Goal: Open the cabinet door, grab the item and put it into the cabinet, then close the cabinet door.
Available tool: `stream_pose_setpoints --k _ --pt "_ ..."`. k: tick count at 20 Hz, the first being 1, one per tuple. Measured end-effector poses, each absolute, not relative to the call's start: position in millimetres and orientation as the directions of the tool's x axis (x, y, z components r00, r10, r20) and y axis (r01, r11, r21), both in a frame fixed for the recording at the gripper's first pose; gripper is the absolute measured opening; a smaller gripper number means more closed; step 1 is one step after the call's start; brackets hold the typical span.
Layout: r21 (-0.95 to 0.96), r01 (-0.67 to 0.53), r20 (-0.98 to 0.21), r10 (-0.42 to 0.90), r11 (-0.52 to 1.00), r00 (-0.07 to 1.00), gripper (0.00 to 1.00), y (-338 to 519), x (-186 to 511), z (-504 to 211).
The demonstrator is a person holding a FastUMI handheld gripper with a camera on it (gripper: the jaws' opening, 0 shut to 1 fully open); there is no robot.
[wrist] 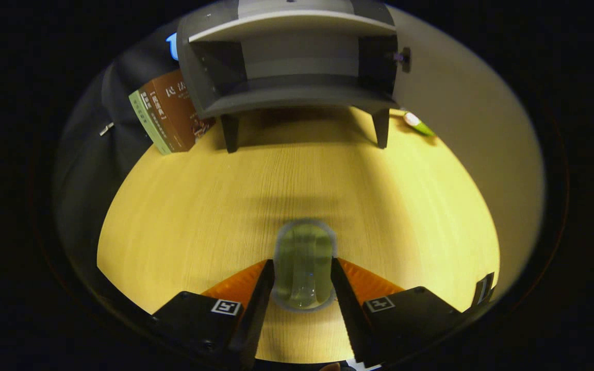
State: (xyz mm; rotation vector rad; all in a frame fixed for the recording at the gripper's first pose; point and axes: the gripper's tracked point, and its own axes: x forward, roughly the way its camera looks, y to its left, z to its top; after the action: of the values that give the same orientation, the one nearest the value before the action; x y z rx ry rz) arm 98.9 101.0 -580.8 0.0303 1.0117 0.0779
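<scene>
Tongs (303, 268) clenched on the clear cup (303, 265), pads at its 9 and 3 o'clock; cabinet (289, 67) stands open at 12, so you can carry straight in.

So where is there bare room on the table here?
Bare wood runs from the glass, held in the gripper, up to the cabinet legs. The open cabinet's lower shelf looks empty. Crowded: books left of it, a green thing right.
</scene>
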Motion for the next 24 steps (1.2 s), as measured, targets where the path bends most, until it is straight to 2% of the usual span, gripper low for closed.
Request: stream_pose_setpoints --k 2,3,6,7,8,9,14,24 --pt "0.030 -0.064 -0.848 0.060 0.997 0.527 0.62 96 102 -586" --pt "0.021 -0.066 -0.838 0.054 0.998 0.543 0.62 96 108 -587" --pt "0.026 -0.048 -0.846 0.047 0.999 0.531 0.27 94 105 -579" --pt "0.022 -0.049 -0.843 0.044 0.999 0.536 0.20 93 107 -585" --pt "0.017 -0.053 -0.846 0.043 0.998 0.532 0.20 92 108 -587" --pt "0.015 -0.054 -0.846 0.042 0.998 0.532 0.15 92 106 -585" --pt "0.076 -0.043 -0.817 0.087 0.996 0.570 0.15 100 110 -552" --pt "0.123 -0.059 -0.727 0.131 0.991 0.674 0.15 110 143 -427"
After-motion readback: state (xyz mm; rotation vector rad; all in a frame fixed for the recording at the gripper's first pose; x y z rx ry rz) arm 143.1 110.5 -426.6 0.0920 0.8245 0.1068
